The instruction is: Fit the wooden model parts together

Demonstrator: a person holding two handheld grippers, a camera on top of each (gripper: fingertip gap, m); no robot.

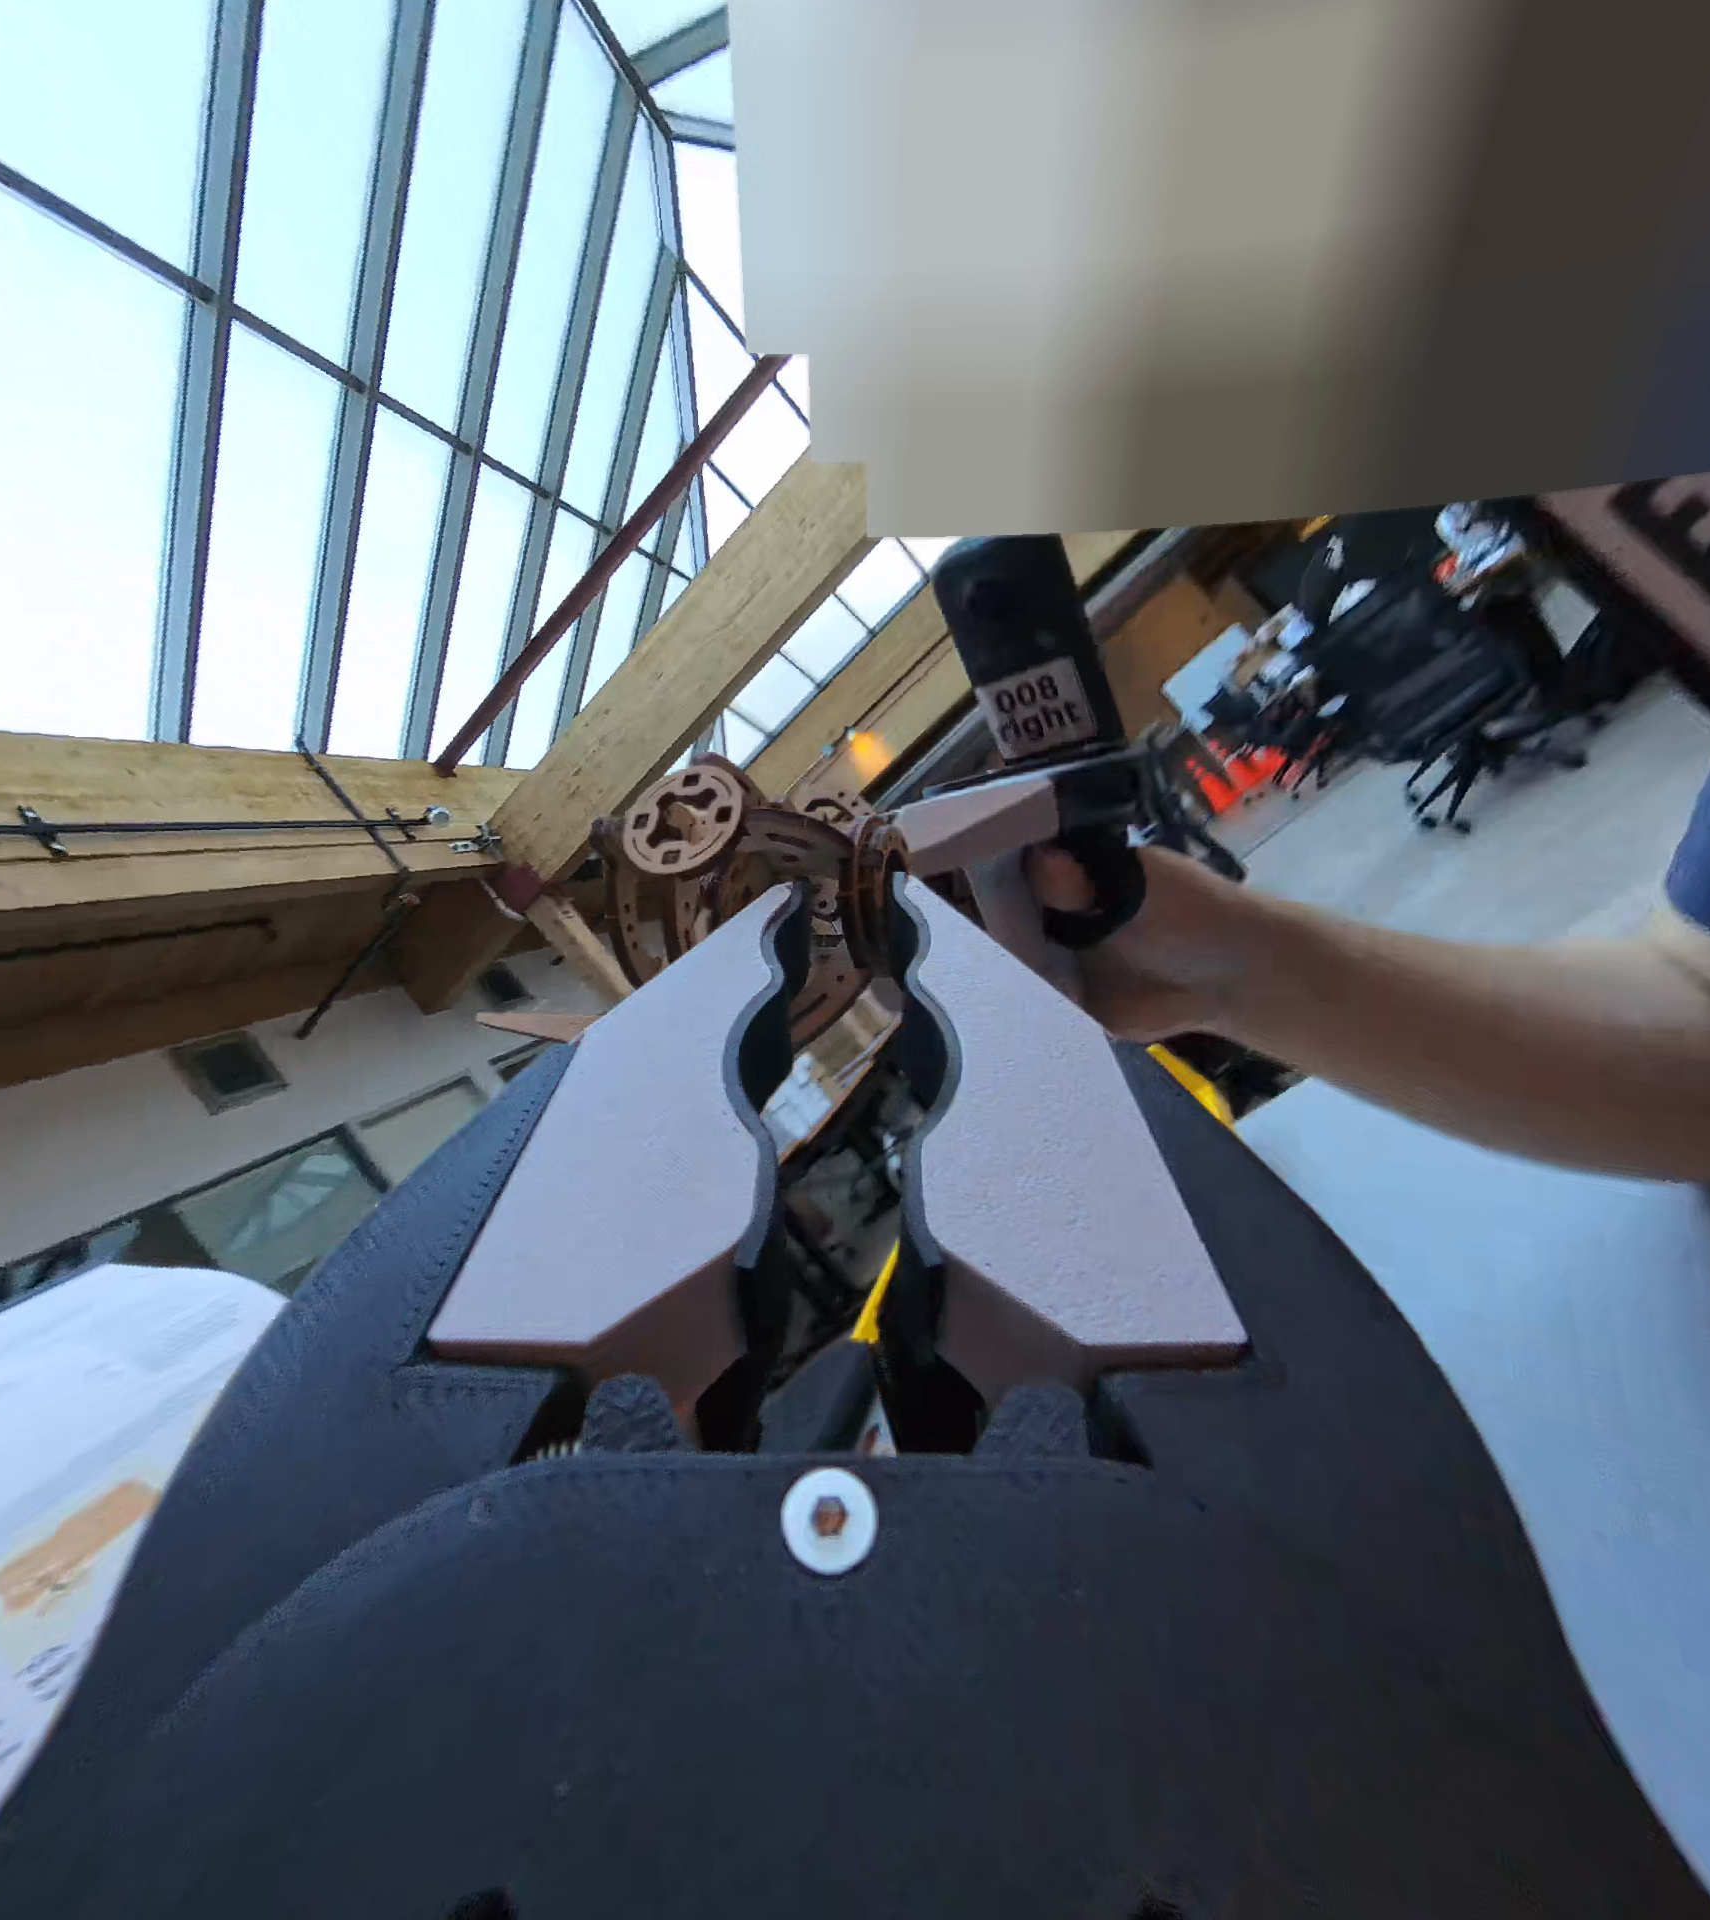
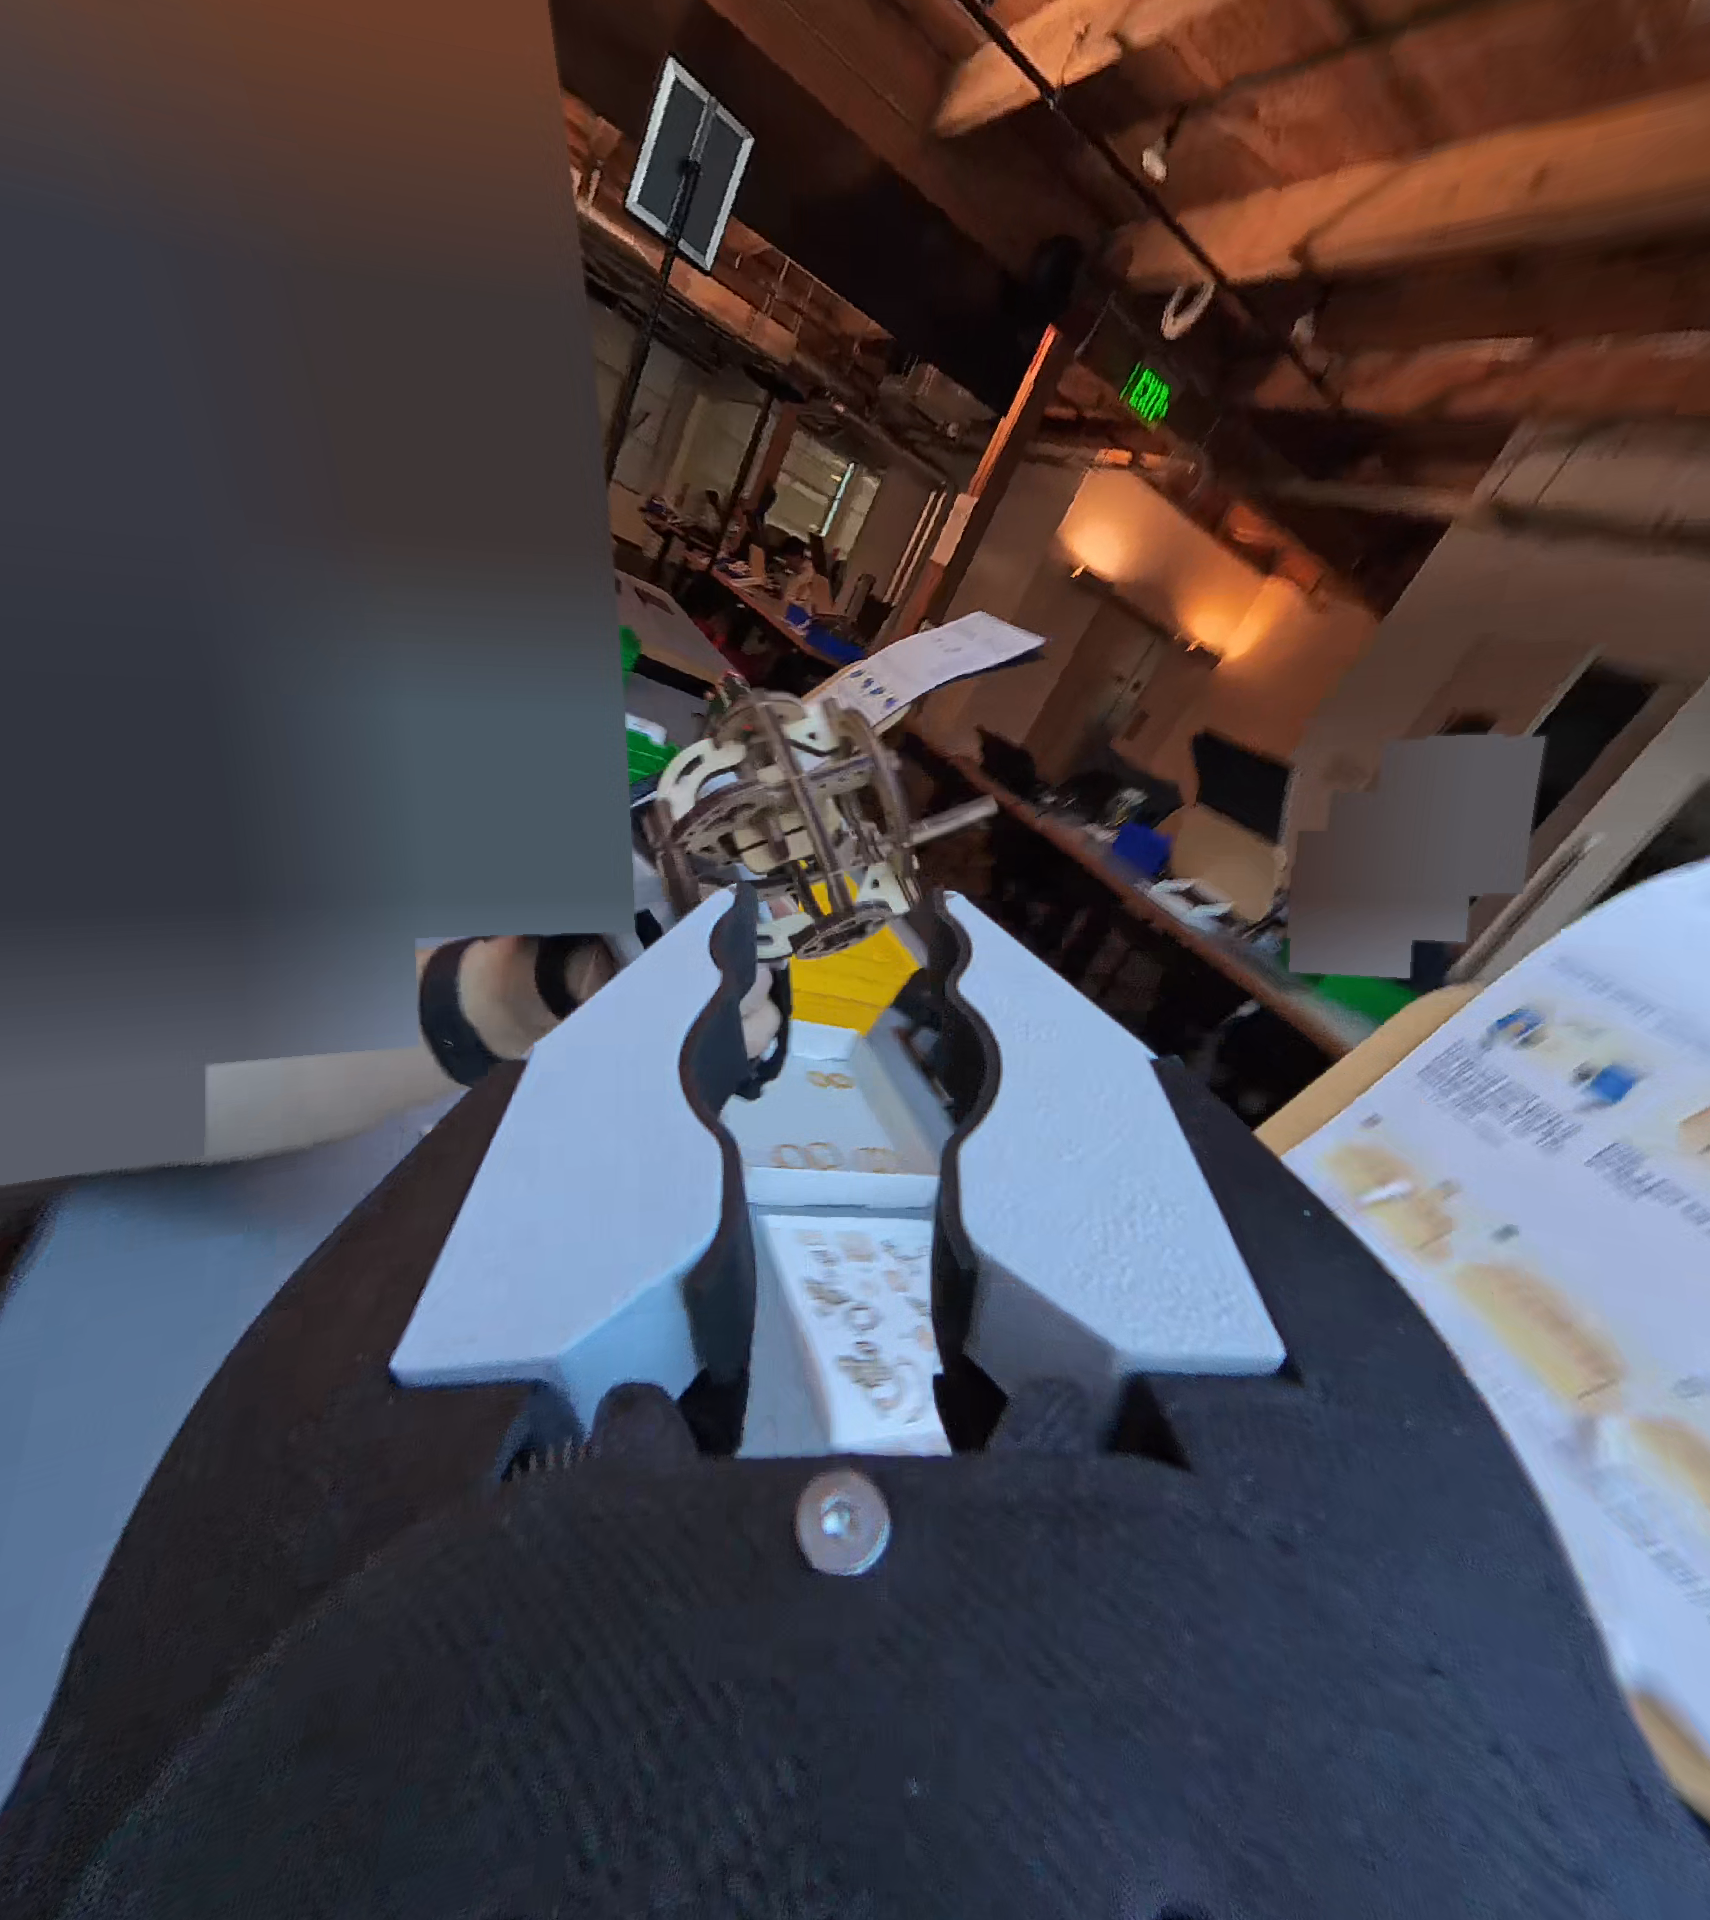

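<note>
The wooden model [image 1: 726,883] is a round openwork assembly of laser-cut rings and discs, held up in the air between both grippers. My left gripper [image 1: 843,899] is shut on a ring at the model's near right side. My right gripper [image 2: 838,916] is shut on a small wooden disc at the bottom of the model [image 2: 778,810]. The right gripper also shows in the left wrist view [image 1: 918,831], coming in from the right with a person's hand on its handle. The model's far side is hidden.
An open instruction booklet [image 2: 1609,1247] lies to the right on a wooden board. A white tray with loose wooden parts [image 2: 851,1320] sits below the right gripper, with a yellow bin [image 2: 851,977] beyond it. The white table [image 1: 1557,1403] and a person's forearm [image 1: 1402,997] are to the right. Both grippers' tips are close together, under 4 cm apart.
</note>
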